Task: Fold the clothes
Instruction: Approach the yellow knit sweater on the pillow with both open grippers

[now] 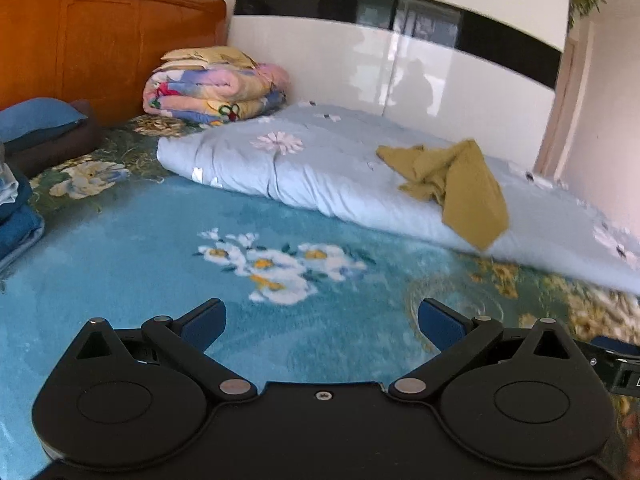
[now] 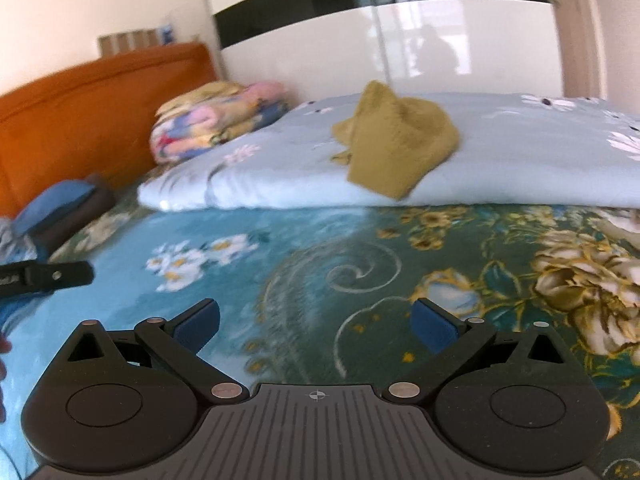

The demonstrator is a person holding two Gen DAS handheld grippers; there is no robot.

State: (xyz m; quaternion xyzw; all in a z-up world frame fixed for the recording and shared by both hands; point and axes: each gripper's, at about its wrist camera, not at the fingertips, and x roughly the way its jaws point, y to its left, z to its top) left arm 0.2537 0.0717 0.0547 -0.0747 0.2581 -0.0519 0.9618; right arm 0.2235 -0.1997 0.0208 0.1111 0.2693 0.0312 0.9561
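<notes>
Both tools wide open, gripping nothing. Left gripper (image 1: pixel 322 322) low over the blue flowery blanket (image 1: pixel 132 264) that covers the bed, near the front edge. Right gripper (image 2: pixel 315 322) just beside it, also low over the blanket, over the green part with the gold flowers. Blue pads spread far apart on each one, only bare blanket showing between them.

Still to fold: one yellow-green garment (image 1: pixel 456 184), lying in a crumpled heap on top of the pale blue quilt (image 1: pixel 320 168) along the far edge of the bed, by the shiny white wardrobe (image 1: pixel 400 64). One flap hanging over the near side of the quilt toward the blanket. All bunched up, no neat edges, no fold started. Well apart from both grippers, not touched by either.

Maybe done already: a stack of blue folded things (image 1: pixel 16 220) at the left edge of the bed, flat and tidy. Hard to tell whether clothes or towels. Also a rolled-up colourful blanket (image 1: pixel 216 88) in the far corner by the orange headboard (image 1: pixel 108 36), and a blue pillow (image 1: pixel 36 116) beside it.

So probably near the start for this piece: reach across, grab the garment, pull it onto the flat open blanket, spread it smooth, then fold. Plenty of flat room in the middle of the bed for that.
</notes>
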